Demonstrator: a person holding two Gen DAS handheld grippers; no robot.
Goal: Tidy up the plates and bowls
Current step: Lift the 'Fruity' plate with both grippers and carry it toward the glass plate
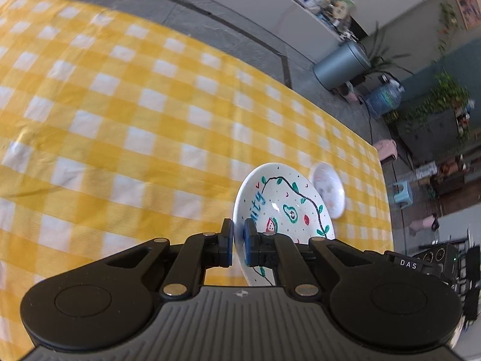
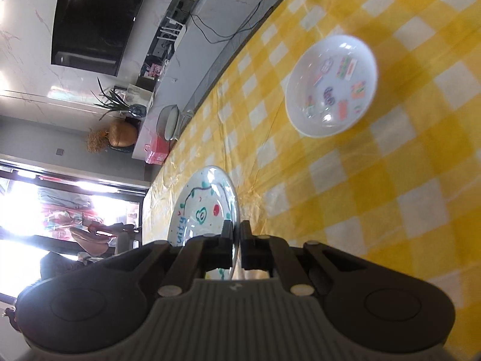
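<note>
My left gripper (image 1: 238,234) is shut on the rim of a white plate (image 1: 285,207) painted with green vines, an avocado, a watermelon slice and blue letters, held tilted above the yellow checked tablecloth (image 1: 120,114). My right gripper (image 2: 236,236) is shut on the rim of a plate with the same pattern (image 2: 204,207), held on edge. A small white dish (image 1: 329,189) lies on the cloth beyond the left plate. A white bowl with coloured stickers (image 2: 332,85) sits on the cloth ahead of the right gripper.
The table's far edge (image 1: 270,69) runs diagonally, with grey floor, a grey bin (image 1: 341,63) and a water jug (image 1: 386,96) beyond. In the right wrist view a dark TV (image 2: 96,15), a plant (image 2: 114,102) and a bright doorway lie past the table edge.
</note>
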